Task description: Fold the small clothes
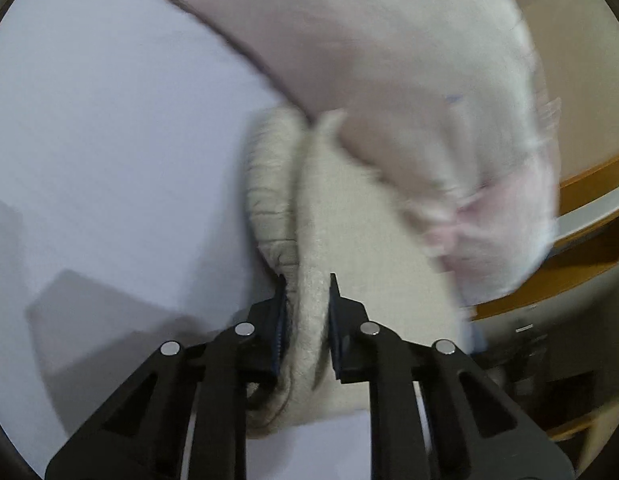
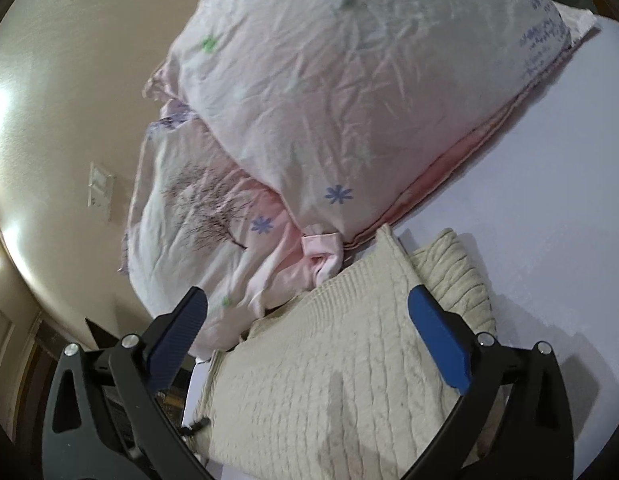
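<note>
Knitwear: a small cream ribbed garment lies on the white bed sheet, directly against the near corner of a pink floral pillow; a second, paler printed pillow sits behind that corner on the wall side.

Left tool: fingers closed narrow on a bunched, rolled edge of the garment, with fabric filling the gap between the pads. The left view is motion-blurred, so fine detail there is unreliable.

Right tool: jaws wide apart, holding nothing, poised over the flat middle of the garment, which spans the space between the two fingers. Contact with the cloth cannot be confirmed.

Handling assessment: the knit appears light, soft and limp, with a thick, grippy ribbed texture; slipping from the pads seems unlikely, but it will sag and stretch when lifted by one point. The ribbed cuff or hem, lying on the side of the garment away from the wall, looks denser and should be the firmest hold. Pinching a doubled edge is advisable over a single layer.
</note>
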Demonstrator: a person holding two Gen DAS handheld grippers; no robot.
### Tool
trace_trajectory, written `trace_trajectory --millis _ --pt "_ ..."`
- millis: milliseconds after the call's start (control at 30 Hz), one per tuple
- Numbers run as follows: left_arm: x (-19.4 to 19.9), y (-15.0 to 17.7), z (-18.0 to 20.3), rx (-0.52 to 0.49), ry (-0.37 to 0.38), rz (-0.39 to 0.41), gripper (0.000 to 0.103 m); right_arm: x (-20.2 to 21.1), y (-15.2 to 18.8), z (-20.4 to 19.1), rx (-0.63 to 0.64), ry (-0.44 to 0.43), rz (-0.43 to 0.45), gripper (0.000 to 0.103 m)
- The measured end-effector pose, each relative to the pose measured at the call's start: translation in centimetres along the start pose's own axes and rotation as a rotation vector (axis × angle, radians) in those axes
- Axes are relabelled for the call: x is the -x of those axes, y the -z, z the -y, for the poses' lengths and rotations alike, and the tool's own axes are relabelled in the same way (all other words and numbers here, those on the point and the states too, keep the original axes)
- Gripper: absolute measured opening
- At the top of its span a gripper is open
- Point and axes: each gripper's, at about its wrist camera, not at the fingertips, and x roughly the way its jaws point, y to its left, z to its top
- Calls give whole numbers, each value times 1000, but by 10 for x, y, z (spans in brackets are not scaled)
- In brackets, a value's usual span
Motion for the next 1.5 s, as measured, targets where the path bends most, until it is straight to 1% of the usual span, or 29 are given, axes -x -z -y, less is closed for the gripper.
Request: trace_trajectory --millis 33,133,200,233,267,300,367,400,433,467,500,533,600,633,667,700,733,800,833,933,967,1133,1200,1233,1267,1300,1367,1433,1500 --pt "1 0 13 -13 30 12 16 5 0 -1 7 -3 5 100" --pt "-1 6 82 -126 166 30 16 28 -4 -3 29 3 43 100" --pt "-26 21 144 -234 268 -8 16 46 -6 -2 33 22 81 101" --pt "-38 29 163 -267 296 -31 16 52 -6 -1 36 35 92 101" --pt "-68 47 196 -328 336 -84 16 58 -7 0 45 59 105 101" --pt "-91 61 214 -356 344 -121 16 62 -8 2 55 92 114 101" --pt "-147 93 247 -437 309 -223 17 64 -10 9 41 129 111 101" --pt "-182 113 264 -496 279 -299 17 63 -13 15 17 136 91 101" --pt "-201 126 270 -506 277 -354 17 62 -14 19 5 137 75 101" --pt "-209 133 272 -491 303 -390 17 60 -17 23 -2 141 47 101" --pt "-208 137 273 -468 380 -422 17 58 -19 25 5 149 16 101" --pt "-201 136 273 -470 425 -420 17 55 -20 25 19 157 -7 101" --pt "-164 125 270 -516 457 -306 19 48 -23 27 41 168 -57 101" --pt "-147 117 264 -522 455 -252 31 41 -24 29 34 166 -96 101" --pt "-128 106 254 -516 414 -188 48 32 -25 32 20 157 -144 101" --pt "-116 98 242 -508 343 -137 55 20 -24 35 5 153 -199 101" --pt "-106 89 227 -507 230 -91 64 12 -23 35 1 161 -234 101" --pt "-100 83 206 -502 104 -74 66 -7 -19 37 19 194 -307 101" --pt "-102 80 192 -479 38 -88 69 -15 -16 38 24 203 -335 101" --pt "-112 80 166 -430 -19 -156 71 -30 -10 44 -1 186 -390 101" --pt "-113 84 159 -428 -30 -179 75 -32 -8 45 1 184 -401 101" --pt "-148 99 155 -459 -138 -262 87 -34 0 46 23 173 -419 99" --pt "-159 99 153 -435 -121 -277 88 -34 4 46 41 170 -420 88" --pt "-160 101 154 -447 -94 -250 89 -35 8 45 62 183 -427 68" --pt "-167 100 154 -442 -66 -272 81 -36 12 45 70 183 -428 47" --pt "-167 100 154 -434 -55 -270 77 -34 15 46 60 159 -421 44" --pt "-161 96 152 -430 -41 -259 48 -30 16 39 75 144 -396 36" --pt "-139 90 151 -448 10 -232 40 -26 18 20 117 81 -381 33" --pt "-113 89 153 -504 8 -176 40 -30 25 1 166 25 -386 31"
